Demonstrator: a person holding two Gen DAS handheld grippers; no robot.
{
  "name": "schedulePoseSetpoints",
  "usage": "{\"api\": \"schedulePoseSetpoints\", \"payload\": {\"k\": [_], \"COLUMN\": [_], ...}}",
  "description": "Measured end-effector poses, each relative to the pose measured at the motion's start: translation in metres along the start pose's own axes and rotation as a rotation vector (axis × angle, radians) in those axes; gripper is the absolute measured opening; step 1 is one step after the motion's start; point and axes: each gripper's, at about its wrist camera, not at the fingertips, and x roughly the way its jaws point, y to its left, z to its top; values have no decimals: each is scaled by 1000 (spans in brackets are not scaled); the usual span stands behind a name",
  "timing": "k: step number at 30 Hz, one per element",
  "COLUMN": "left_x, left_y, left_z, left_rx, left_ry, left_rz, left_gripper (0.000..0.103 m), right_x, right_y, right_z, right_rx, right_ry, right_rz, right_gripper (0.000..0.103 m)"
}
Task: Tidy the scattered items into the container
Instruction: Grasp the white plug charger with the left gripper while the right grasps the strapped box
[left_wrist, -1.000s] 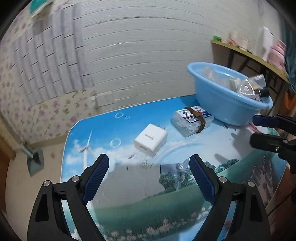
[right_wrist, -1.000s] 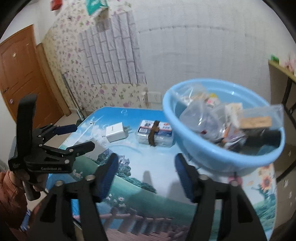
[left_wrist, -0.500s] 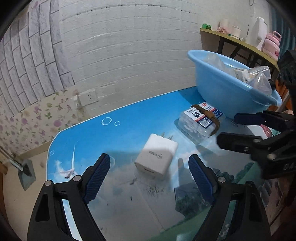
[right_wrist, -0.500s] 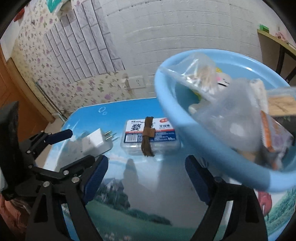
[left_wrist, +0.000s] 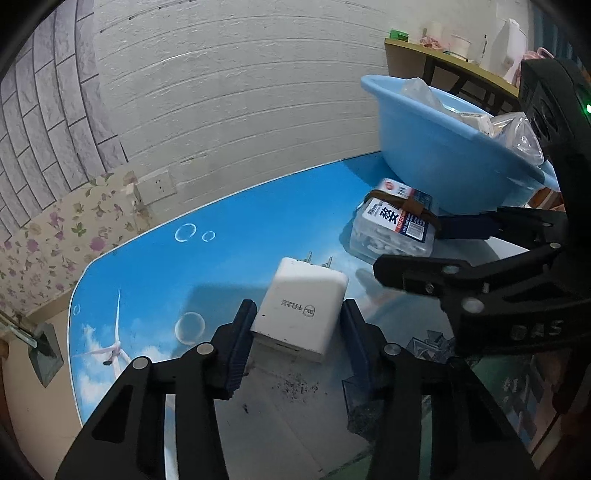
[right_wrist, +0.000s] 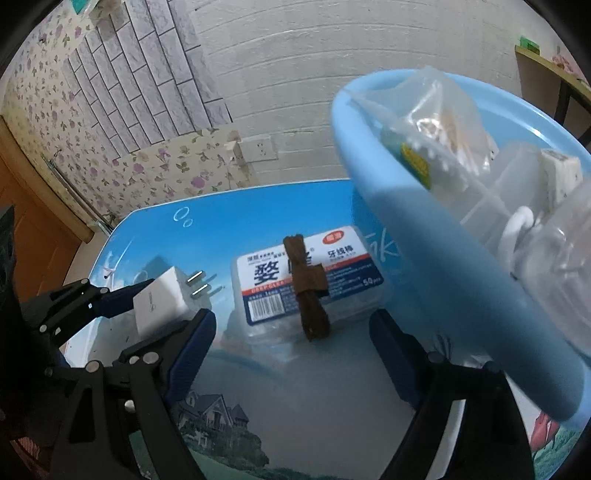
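We had the left gripper (left_wrist: 297, 332) down over the white charger (left_wrist: 303, 306), which lay flat on the blue scenic table (left_wrist: 236, 236) with its two prongs pointing away toward the wall. Its jaws were closing with the charger between them: the left pad sat against the charger's near corner, while on the other side we could not tell whether the pad was touching or just beside. In the right wrist view the same gripper (right_wrist: 122, 299) reached in from the left, one blue-tipped finger along the charger (right_wrist: 162, 299). Our right gripper (right_wrist: 291, 343) stood wide apart, its pads straddling the near end of the clear floss box (right_wrist: 306, 280) without pressing on it. The box lay on the table just right of the charger, apart from it, with a brown band (right_wrist: 308, 291) wrapped across its labelled lid. From the left wrist view, the right gripper (left_wrist: 410, 247) came in from the right, with one finger beside the box (left_wrist: 395, 229) and the other in front of it. The blue basin (left_wrist: 424, 144) stood behind the box, near the wall and well apart from the charger, already holding clear bags (right_wrist: 439, 122) and other small items.
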Motion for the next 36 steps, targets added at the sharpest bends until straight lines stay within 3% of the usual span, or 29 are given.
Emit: {"api": "schedulePoseSetpoints", "payload": {"k": [1,2,4,11,19,36], "left_x": [-1,-2,-3,-7,-18,-44], "left_y": [-1,-2,-2,0,-5,-75], "left_z": [-1,-2,-2,-8,-20,-48], "left_rx": [-3,-7,-14,-68,-111,-114], "left_ry": [2,4,6,0,9,9], "left_rz": [1,4,8,23,33,16], "left_gripper": [44,44,44,44,43,41], "right_x": [0,-1,-4,-16,-34,-103], "right_y": [0,2,0,-7,0,-49], "right_z": [0,0,-2,-8,-30,-104], "right_rx": [-10,-35,-51,-49,-135,-258], "right_ry": [-3,-7,-5,-12,12,30], "right_rz": [-1,-16,-18,31,96,127], "right_gripper": [77,60,53,45,40,39]}}
